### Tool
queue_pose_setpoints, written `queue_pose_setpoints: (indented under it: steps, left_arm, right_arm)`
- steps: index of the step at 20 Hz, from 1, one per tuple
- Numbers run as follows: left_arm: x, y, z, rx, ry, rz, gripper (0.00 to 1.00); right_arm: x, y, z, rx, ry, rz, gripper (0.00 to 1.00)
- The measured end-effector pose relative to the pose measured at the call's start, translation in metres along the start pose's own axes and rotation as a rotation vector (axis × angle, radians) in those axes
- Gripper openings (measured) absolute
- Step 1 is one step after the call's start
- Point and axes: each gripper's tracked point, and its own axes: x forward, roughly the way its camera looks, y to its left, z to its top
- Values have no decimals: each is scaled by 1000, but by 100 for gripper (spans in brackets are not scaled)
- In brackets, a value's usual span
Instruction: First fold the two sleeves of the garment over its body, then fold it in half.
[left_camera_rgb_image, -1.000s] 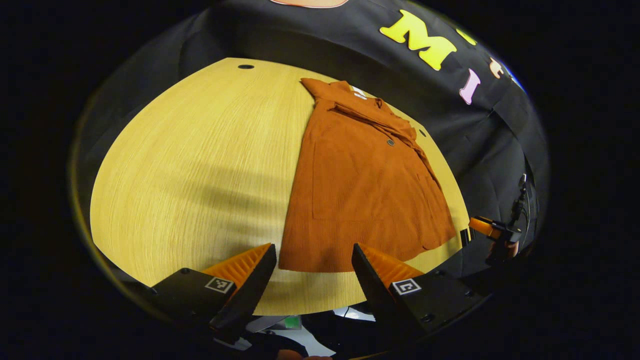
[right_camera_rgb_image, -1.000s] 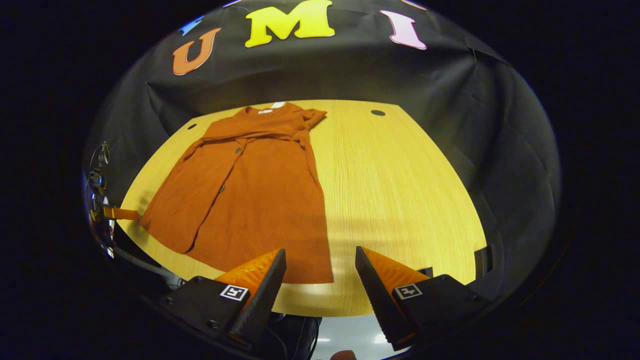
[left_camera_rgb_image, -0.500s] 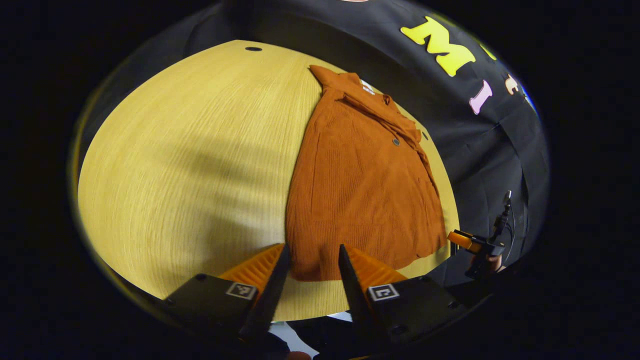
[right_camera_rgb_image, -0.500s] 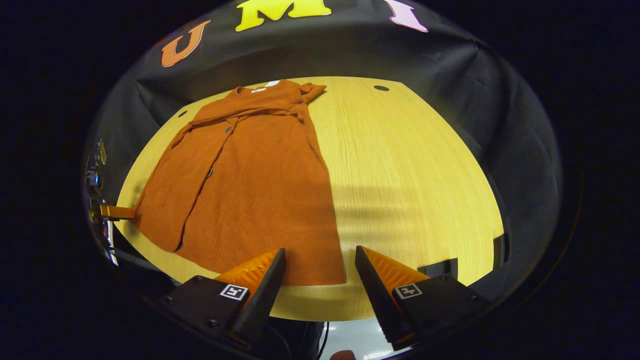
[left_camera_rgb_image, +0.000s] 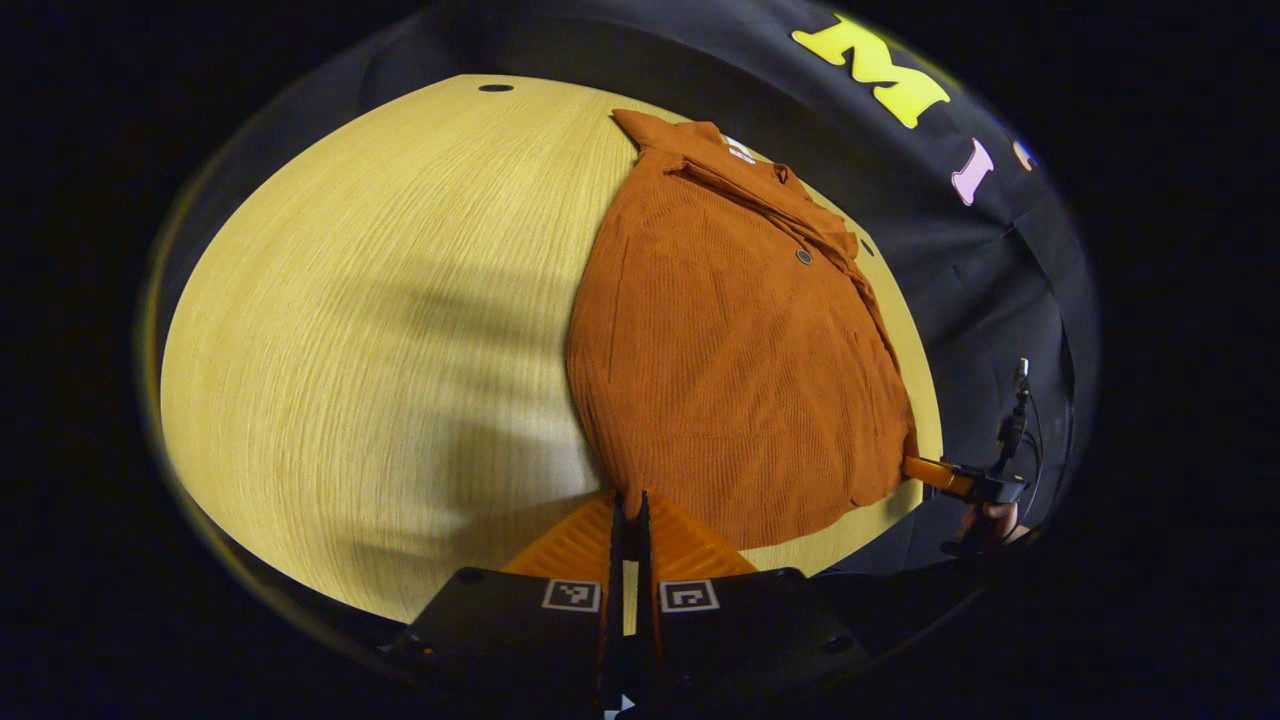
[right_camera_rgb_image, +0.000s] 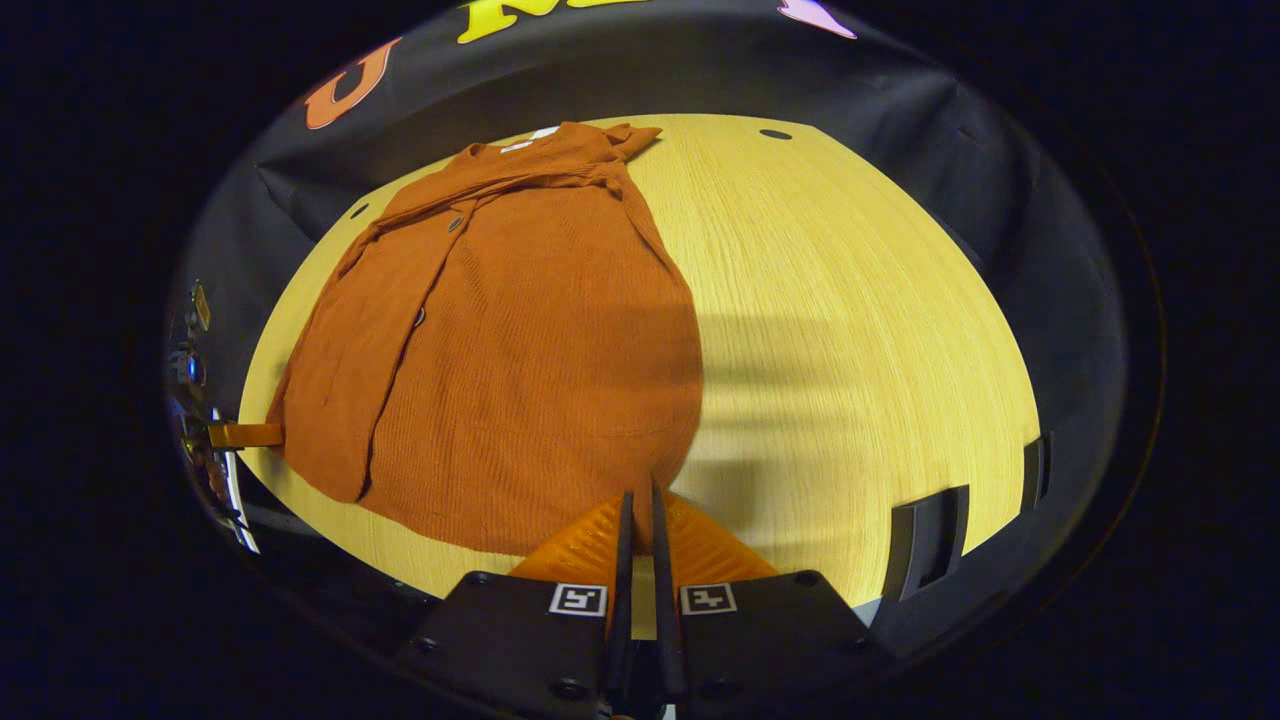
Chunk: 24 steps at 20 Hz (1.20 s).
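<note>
Hem corners of the rust-orange garment (right_camera_rgb_image: 520, 340) are being pinched by both closed grippers (left_camera_rgb_image: 628, 505) (right_camera_rgb_image: 640, 498); its long axis is running away toward the collar.

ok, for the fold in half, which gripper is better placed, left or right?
Neither leads: left gripper and right gripper each have jaws shut on a near hem corner of the garment. Sleeves look folded already, so probably lift both together.
</note>
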Motion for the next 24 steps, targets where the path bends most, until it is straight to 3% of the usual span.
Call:
queue_pose_setpoints:
  steps: [1,2,8,12,15,18,24]
  left_arm:
    - [-2,0,-2,-5,1,-4,5]
    - [-5,-2,-4,-13,0,-14,4]
    - [-36,-14,-25,-39,15,-82,3]
    - [-82,-32,-36,-56,7,-140,3]
    - [-126,-48,-28,-83,-43,-183,3]
    - [-156,-76,10,-102,-98,-234,4]
    - [-169,-112,155,-121,-223,-254,3]
  right_arm:
    - [0,0,2,25,-1,8,12]
    - [-3,-1,2,47,1,17,4]
    - [-38,-3,10,111,-12,83,4]
    - [-79,0,54,118,-34,140,3]
    - [-117,5,110,151,-110,175,3]
    - [-139,14,159,148,-186,206,3]
    - [-150,35,295,145,-314,319,4]
